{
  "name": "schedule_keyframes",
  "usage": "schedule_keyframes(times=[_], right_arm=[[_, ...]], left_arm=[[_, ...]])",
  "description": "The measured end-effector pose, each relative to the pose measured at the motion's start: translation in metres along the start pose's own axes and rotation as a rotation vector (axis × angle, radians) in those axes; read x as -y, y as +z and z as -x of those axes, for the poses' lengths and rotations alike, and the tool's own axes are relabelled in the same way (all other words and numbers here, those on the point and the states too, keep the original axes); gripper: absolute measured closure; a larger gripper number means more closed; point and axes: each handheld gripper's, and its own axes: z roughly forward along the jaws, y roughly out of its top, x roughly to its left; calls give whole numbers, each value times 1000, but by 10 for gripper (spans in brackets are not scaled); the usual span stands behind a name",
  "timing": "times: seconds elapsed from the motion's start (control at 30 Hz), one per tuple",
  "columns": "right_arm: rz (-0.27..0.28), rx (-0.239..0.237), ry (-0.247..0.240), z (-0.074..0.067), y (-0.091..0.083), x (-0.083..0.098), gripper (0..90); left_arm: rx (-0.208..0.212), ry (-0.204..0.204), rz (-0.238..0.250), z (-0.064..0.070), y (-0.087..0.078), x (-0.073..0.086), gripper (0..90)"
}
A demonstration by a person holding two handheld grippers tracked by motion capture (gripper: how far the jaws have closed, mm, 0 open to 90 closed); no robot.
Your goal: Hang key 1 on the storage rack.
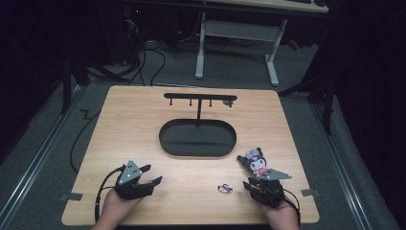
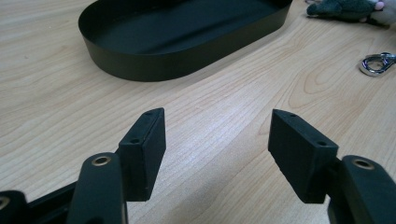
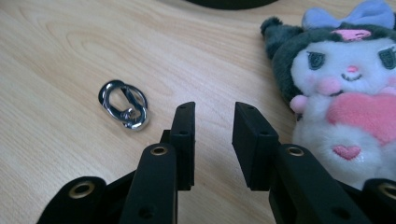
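A small plush toy point(image 1: 256, 162) with dark ears, a blue bow and a pink heart lies on the wooden table at the front right; in the right gripper view the plush toy point(image 3: 345, 84) is just right of my jaws. A silver metal clasp point(image 1: 225, 188) lies on the wood to its left, and in the right gripper view the clasp point(image 3: 123, 105) sits left of the jaws. My right gripper point(image 1: 256, 181) point(image 3: 214, 109) stands open by a narrow gap with nothing in it. My left gripper point(image 1: 152, 173) point(image 2: 217, 126) is wide open over bare wood at the front left.
A black oval tray point(image 1: 197, 154) point(image 2: 154, 65) lies mid-table, with a black T-shaped hook stand point(image 1: 199, 97) rising from its far side. The table's front edge runs just behind both hands. A white-legged desk stands on the floor beyond.
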Motion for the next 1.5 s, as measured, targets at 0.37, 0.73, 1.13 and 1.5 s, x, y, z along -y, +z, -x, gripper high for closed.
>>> schedule_keyframes(times=[0.37, 0.73, 1.13, 1.5], right_arm=[[-173, -15, -97, -4, 1, -20, 660], [-300, -20, -172, -9, 0, -33, 610], [-364, 5, -170, 3, -22, -49, 466], [-415, 0, -54, 29, -31, -61, 264]], left_arm=[[5, 3, -12, 0, 2, 1, 372], [9, 7, -14, 0, 1, 1, 372], [13, 10, -21, 0, 1, 2, 371], [17, 8, -23, 0, 1, 2, 371]])
